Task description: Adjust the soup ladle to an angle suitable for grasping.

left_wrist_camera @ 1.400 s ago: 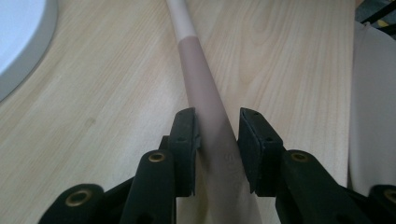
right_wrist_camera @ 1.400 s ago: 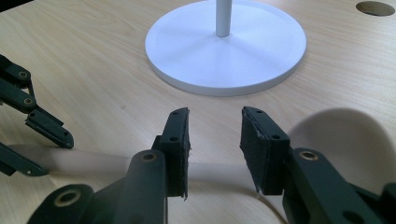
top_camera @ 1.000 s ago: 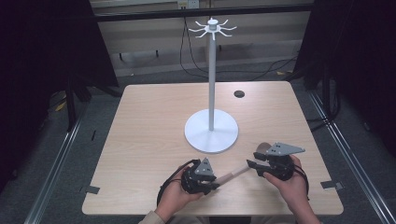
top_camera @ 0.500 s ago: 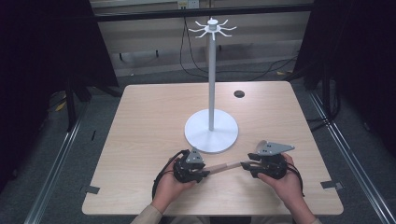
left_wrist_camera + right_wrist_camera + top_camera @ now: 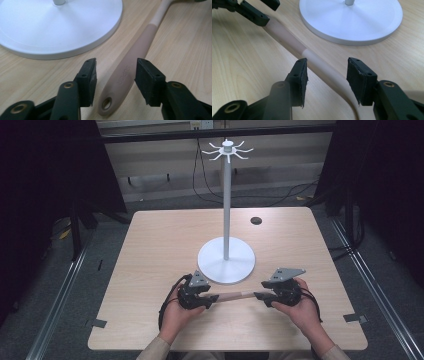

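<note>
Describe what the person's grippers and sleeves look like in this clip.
Both the left gripper and the right gripper are black, each topped by a grey three-cornered plate, with a black cable looping back past the wrist. Their jaws end in square black pads with small screw holes, on links with brass-coloured pivots. The sleeves are tan.

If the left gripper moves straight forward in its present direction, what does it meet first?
Probably the other hand's gripper: the left gripper points along the utensil handle between its open jaws, toward the right gripper. The white stand base lies beside that line.
</note>
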Demonstrator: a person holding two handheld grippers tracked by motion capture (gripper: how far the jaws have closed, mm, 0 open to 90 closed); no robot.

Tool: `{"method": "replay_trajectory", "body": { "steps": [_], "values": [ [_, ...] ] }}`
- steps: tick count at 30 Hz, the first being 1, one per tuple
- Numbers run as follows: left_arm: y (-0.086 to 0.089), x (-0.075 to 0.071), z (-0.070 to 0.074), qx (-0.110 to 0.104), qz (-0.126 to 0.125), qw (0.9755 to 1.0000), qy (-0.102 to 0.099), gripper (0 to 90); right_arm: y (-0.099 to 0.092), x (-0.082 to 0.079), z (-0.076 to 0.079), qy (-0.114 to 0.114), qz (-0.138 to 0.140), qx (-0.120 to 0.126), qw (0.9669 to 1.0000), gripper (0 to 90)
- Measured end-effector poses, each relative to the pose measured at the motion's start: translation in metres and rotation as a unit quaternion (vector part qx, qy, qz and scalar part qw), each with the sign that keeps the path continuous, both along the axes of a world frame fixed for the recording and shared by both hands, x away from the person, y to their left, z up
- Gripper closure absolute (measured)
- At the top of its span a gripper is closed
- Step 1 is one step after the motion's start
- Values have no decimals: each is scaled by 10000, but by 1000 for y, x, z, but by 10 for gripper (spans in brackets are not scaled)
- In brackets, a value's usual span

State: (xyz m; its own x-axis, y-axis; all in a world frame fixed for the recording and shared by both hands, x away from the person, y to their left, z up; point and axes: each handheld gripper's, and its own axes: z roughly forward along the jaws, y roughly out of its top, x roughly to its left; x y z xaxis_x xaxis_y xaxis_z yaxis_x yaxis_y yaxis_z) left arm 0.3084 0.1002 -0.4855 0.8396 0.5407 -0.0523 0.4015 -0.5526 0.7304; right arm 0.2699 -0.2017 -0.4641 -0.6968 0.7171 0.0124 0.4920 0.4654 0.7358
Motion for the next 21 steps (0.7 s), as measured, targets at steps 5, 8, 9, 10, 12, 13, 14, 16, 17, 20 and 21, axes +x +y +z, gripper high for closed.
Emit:
{"method": "replay_trajectory", "body": {
  "steps": [5,8,9,10,12,13,14,16,17,20,21],
  "values": [
    [6,-4,1,8,52,9999,91,413,4,10,6,51,355,-274,9990,510],
    [10,-6,3,-117,114,9998,102,355,6,16,8,138,616,-565,9964,503],
    [12,-7,2,-107,154,9998,72,336,7,18,8,177,671,-723,9950,503],
    [14,-8,3,-88,187,9997,98,315,9,20,8,209,807,-815,9932,503],
    [16,-9,2,-115,209,9997,107,294,10,23,7,225,958,-932,9908,506],
    [19,-10,2,-118,240,9995,137,294,12,25,6,255,1081,-1024,9885,512],
    [23,-11,2,-144,299,9994,104,287,17,29,5,331,1239,-1163,9849,520],
    [26,-12,3,-134,331,9993,133,273,22,33,4,360,1428,-1310,9804,533],
    [31,-13,3,-138,434,9989,93,261,25,35,3,373,1503,-1357,9786,537],
    [37,-14,3,-218,495,9984,134,238,31,40,3,444,1666,-1487,9737,546],
    [42,-15,3,-205,545,9982,159,230,37,44,3,483,1812,-1657,9682,556]
  ]
}}
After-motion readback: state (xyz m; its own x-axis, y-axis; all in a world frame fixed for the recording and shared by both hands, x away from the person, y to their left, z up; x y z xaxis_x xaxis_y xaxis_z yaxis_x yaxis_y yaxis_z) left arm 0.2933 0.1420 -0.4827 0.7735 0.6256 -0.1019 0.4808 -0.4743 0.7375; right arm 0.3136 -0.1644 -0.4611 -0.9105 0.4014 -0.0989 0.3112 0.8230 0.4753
